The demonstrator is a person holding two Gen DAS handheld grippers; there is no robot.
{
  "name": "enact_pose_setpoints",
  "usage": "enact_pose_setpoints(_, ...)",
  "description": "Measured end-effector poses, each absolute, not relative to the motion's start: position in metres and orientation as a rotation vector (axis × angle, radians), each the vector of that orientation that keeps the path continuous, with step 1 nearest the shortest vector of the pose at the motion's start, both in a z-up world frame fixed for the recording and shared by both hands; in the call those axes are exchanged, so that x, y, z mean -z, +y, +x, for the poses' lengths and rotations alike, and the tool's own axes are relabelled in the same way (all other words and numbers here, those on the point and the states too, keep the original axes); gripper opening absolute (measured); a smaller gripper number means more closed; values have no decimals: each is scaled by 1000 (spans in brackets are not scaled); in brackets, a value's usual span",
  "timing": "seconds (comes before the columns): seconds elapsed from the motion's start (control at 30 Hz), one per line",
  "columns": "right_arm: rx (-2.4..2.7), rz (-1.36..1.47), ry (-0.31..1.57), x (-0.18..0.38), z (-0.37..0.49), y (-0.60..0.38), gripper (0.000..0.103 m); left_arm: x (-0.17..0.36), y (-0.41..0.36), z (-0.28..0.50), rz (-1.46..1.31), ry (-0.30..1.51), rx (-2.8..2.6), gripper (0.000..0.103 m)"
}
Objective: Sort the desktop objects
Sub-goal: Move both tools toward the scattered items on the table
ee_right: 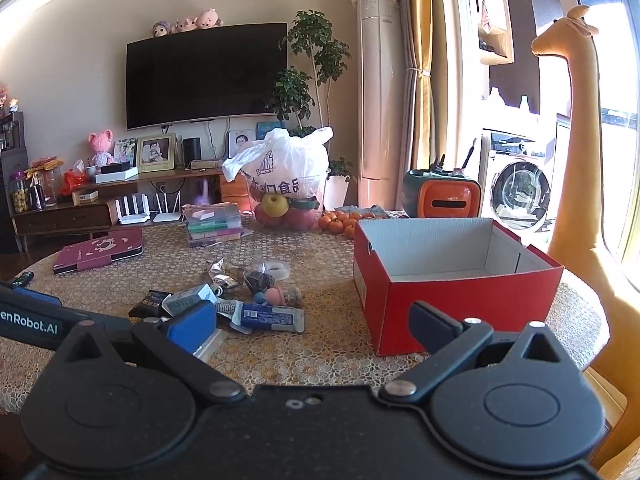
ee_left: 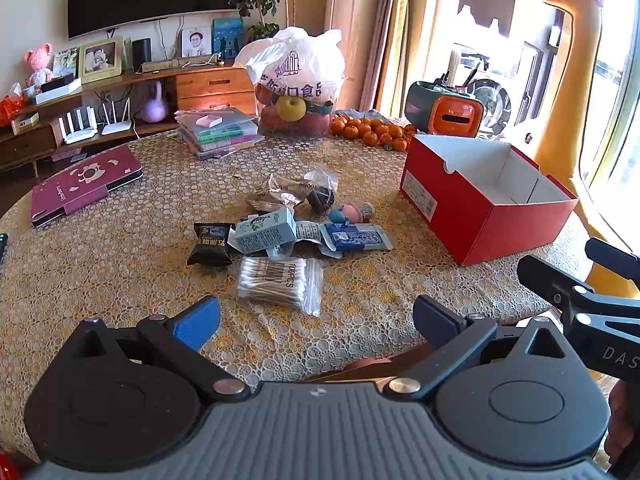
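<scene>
Left gripper (ee_left: 316,320) fingers wide, empty, cotton swab pack (ee_left: 280,280) just beyond them

Small packets (ee_left: 280,236) clustered mid-table; red box (ee_left: 488,200) open, upright.

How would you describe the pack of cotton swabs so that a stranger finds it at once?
Start at the red box on the table, then look left to the heap of small packets. The pack of cotton swabs lies at the heap's near edge: the only clear bag, full of white-tipped sticks.
</scene>
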State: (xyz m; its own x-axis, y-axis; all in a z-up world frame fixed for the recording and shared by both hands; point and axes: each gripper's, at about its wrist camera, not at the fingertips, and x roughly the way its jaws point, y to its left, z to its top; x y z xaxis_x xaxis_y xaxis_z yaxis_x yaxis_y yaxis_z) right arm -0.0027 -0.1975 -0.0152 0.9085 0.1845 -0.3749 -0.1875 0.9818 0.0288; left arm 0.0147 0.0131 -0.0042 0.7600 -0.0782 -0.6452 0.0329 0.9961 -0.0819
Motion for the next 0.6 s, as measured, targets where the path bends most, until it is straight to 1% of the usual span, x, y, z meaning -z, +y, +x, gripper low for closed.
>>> enact_pose_setpoints(0.33,-240,-42,385,17,21,-191,102,7,28,36,-55,688,47,103)
enact_pose_setpoints(0.4,-264,-44,388,18,25,-189,100,7,31,40,-52,686,32,103)
enact_pose_setpoints(0.6,-294,-39,394,23,40,-183,101,12,42,53,-40,684,-5,103)
